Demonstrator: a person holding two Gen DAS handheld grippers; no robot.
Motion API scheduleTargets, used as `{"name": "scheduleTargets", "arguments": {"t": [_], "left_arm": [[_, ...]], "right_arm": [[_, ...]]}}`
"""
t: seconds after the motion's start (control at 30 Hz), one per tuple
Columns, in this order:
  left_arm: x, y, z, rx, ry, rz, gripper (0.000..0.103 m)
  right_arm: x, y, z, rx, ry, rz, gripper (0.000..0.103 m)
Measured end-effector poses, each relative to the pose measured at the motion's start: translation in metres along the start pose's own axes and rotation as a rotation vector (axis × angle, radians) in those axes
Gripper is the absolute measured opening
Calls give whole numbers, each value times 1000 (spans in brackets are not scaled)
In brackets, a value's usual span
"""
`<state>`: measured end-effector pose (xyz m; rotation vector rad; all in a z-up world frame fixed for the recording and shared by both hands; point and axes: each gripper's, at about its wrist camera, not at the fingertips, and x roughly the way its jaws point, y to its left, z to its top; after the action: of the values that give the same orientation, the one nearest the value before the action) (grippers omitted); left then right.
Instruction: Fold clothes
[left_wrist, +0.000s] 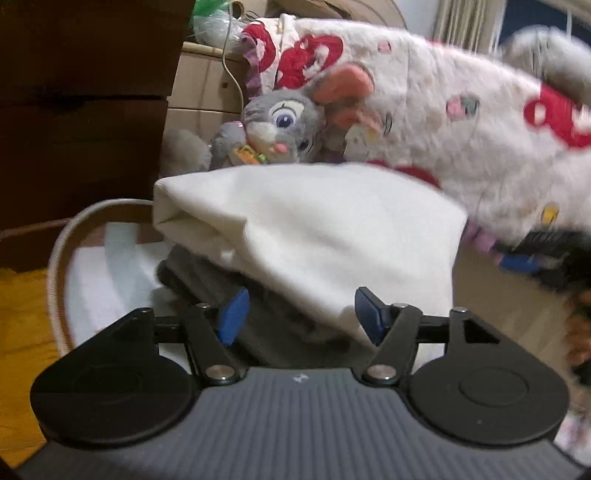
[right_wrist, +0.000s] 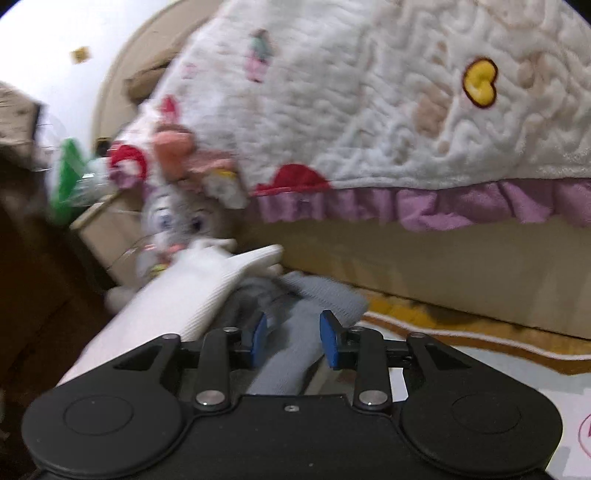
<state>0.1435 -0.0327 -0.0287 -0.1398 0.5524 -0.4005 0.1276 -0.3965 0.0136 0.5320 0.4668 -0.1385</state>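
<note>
Folded white knit garment (left_wrist: 314, 236) atop grey knit garment (right_wrist: 295, 332) — both grippers spread.
Left gripper (left_wrist: 301, 314) at its 6 o'clock edge; right gripper (right_wrist: 293, 339) straddles grey — grip unclear.

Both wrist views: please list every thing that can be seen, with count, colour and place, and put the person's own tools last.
white garment: one, white, folded, on the grey garment
grey garment: one, grey, under the white one, on the rug
plush toy: one, grey with pink ears, against the bed
quilt: one, white with red patches and purple frill, on the bed
rug: one, white centre, on the floor
left gripper: one, black, blue pads, open
right gripper: one, black, blue pads, open
</note>
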Motion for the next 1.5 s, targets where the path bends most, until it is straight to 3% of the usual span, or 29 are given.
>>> {"name": "scheduleTargets", "arguments": {"t": [0.1,0.17,0.23,0.43,0.53,0.73,0.87,1.07,1.23,1.5], "left_arm": [[-15,-14,-3,24,3,20,74],[-30,-24,-5,49,-31,33,92],[-46,-35,-10,88,-71,55,103],[-83,-58,-29,124,-37,94,103],[-99,-73,-43,199,-32,150,103],[-122,-108,-68,297,16,111,103],[-141,-117,-99,272,35,76,103],[-153,-129,-125,265,128,62,103],[-167,-143,-121,312,43,135,103],[-171,-145,-118,302,27,117,103]], "right_arm": [[-23,15,-14,-78,8,43,46],[-37,26,-23,-135,5,58,48],[-49,33,-32,-188,15,69,49],[-100,46,-58,-259,-17,143,49],[-125,51,-75,-282,-24,159,55],[-171,47,-119,-374,-39,188,62],[-202,35,-141,-377,-63,181,68],[-243,16,-163,-348,-86,142,72],[-252,13,-170,-355,-96,121,81],[-250,14,-176,-363,-78,107,83]]}}
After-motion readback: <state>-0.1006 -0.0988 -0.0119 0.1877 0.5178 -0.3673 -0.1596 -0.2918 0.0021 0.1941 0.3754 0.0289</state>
